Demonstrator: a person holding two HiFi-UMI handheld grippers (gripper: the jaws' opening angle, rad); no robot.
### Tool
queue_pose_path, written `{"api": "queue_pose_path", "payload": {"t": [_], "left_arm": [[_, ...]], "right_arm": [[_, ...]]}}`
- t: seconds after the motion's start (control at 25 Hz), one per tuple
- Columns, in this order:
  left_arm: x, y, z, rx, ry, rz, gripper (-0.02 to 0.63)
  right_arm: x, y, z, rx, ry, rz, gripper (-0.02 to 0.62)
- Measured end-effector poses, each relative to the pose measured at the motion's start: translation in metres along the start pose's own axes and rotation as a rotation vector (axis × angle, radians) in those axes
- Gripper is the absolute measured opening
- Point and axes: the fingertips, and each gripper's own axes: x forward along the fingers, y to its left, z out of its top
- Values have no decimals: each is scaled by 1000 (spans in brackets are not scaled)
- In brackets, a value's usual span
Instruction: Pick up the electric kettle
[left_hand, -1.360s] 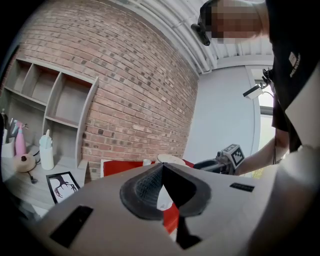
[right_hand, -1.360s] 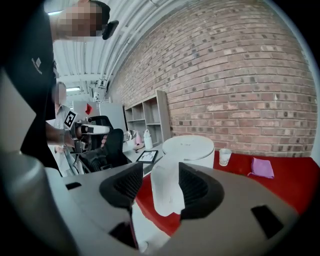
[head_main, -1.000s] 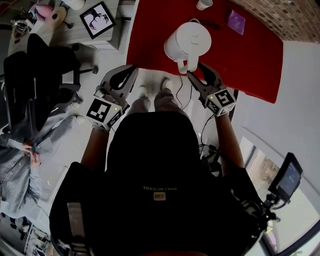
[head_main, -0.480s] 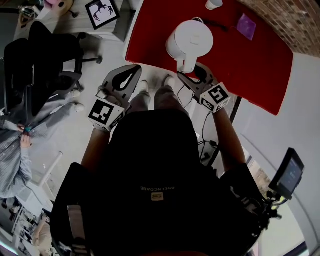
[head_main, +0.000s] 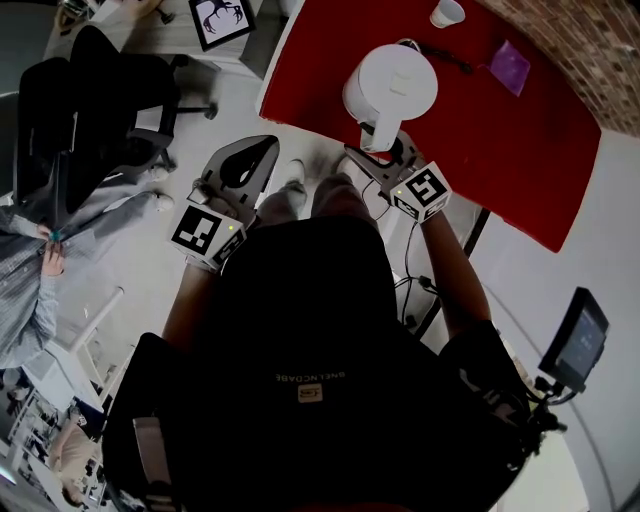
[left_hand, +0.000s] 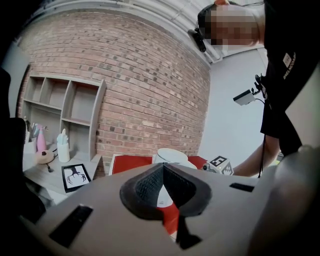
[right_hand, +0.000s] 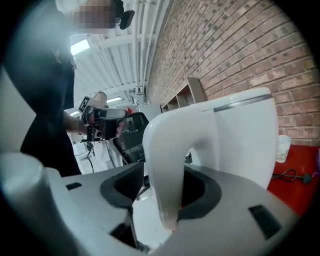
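The white electric kettle stands near the front edge of the red table, its handle pointing toward me. My right gripper reaches around that handle. In the right gripper view the handle stands between the jaws, against the right pad, with a gap to the left pad. The jaws have just been closing a little and are still open. My left gripper hangs left of the table off its edge, jaws shut and empty. In the left gripper view the kettle shows beyond its tips.
A white cup, a dark cable and a purple item lie further back on the table. A black office chair and a framed picture stand at the left. A brick wall lies behind the table.
My right gripper has moved in and down toward the kettle, so the handle now sits between its jaws. The left gripper has barely shifted.
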Motion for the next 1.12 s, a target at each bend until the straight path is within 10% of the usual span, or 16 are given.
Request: {"api": "queue_pose_path", "payload": {"t": [1.12], "left_arm": [[-23, 3, 10, 21, -12, 60, 6]], "right_arm": [[19, -1, 25, -93, -59, -50, 120]]}}
